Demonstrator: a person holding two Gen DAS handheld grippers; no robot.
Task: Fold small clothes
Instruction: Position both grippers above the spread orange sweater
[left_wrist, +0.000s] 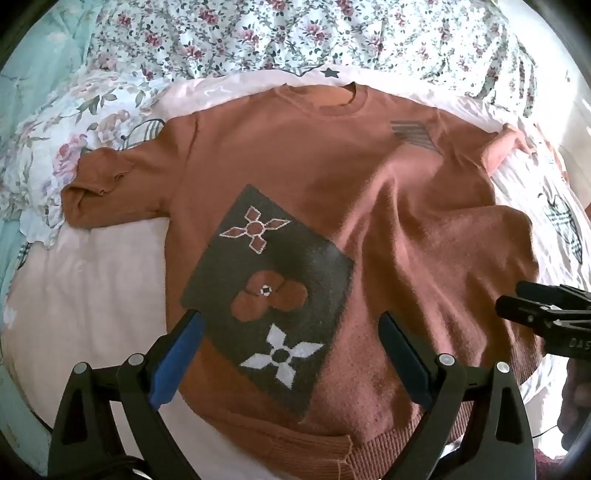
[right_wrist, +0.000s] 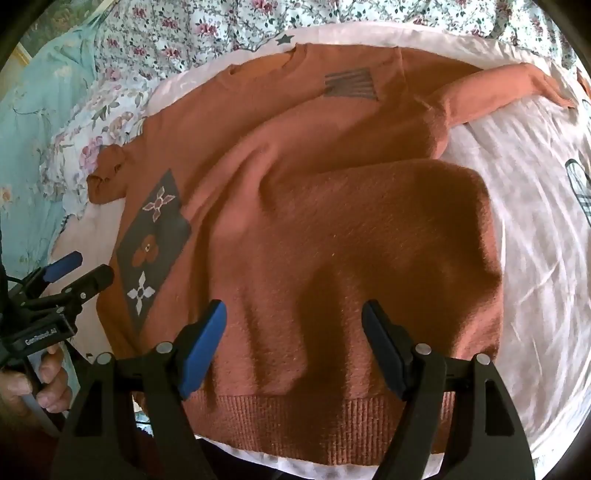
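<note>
An orange sweater (left_wrist: 295, 162) lies front up on a pale pink sheet, neck at the far side, ribbed hem near me. A dark grey patch (left_wrist: 273, 291) with flower shapes is on its left front. Its right side bulges up in loose folds (right_wrist: 369, 236). The left sleeve (left_wrist: 107, 188) lies out to the left, the right sleeve (right_wrist: 509, 88) to the far right. My left gripper (left_wrist: 291, 325) is open above the patch, holding nothing. My right gripper (right_wrist: 293, 314) is open above the sweater's lower right part, near the hem (right_wrist: 332, 417), holding nothing.
A floral quilt (left_wrist: 258, 33) is bunched along the far side and left of the bed. The pink sheet (left_wrist: 92, 295) lies bare left of the sweater. White patterned bedding (right_wrist: 535, 221) lies to the right. A hand (right_wrist: 40, 384) holds the left gripper's handle.
</note>
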